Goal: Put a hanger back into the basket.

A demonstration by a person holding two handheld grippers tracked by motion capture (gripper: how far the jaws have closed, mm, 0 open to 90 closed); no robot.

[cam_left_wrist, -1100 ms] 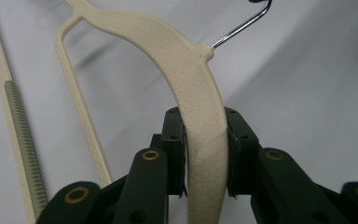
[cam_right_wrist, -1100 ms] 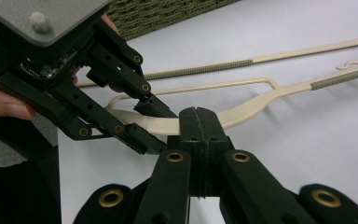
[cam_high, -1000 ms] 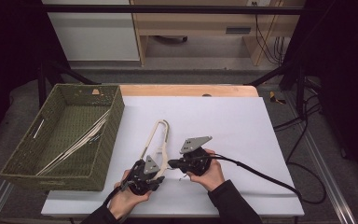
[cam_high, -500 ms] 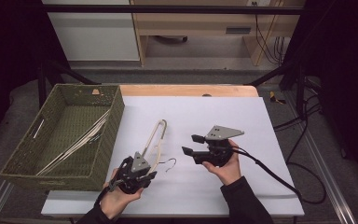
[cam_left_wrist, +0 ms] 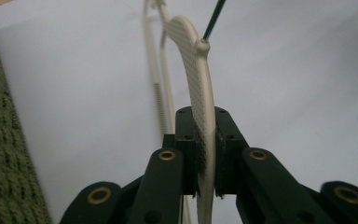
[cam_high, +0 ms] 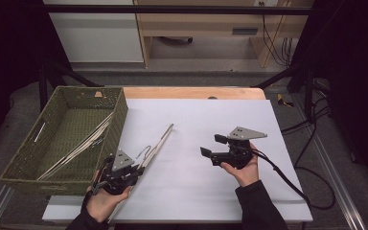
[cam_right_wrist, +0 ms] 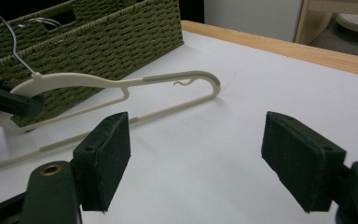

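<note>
A cream plastic hanger (cam_high: 159, 142) with a thin metal hook (cam_high: 145, 151) stands on edge over the white table top, its far end down near the sheet. My left gripper (cam_high: 134, 168) is shut on the hanger's near arm. In the left gripper view the pads (cam_left_wrist: 222, 140) of the left gripper (cam_left_wrist: 205, 116) have just tightened and press both sides of the ribbed hanger (cam_left_wrist: 196, 65). My right gripper (cam_high: 211, 145) is held off to the right of the hanger. Its jaws have just been opening, and the right gripper (cam_right_wrist: 200, 154) has nothing between them, with the hanger (cam_right_wrist: 177, 77) and the left gripper (cam_right_wrist: 9, 100) beyond.
A green woven basket (cam_high: 120, 115) stands at the table's left with several pale hangers lying in it; its wall is close beside the left gripper (cam_left_wrist: 0, 140). A wooden strip (cam_high: 191, 92) runs along the table's far edge. A black cable (cam_high: 287, 179) trails right.
The right gripper has let go of the hanger, opened and moved right. The left gripper has lifted the hanger up on edge and drawn it left toward the basket.
</note>
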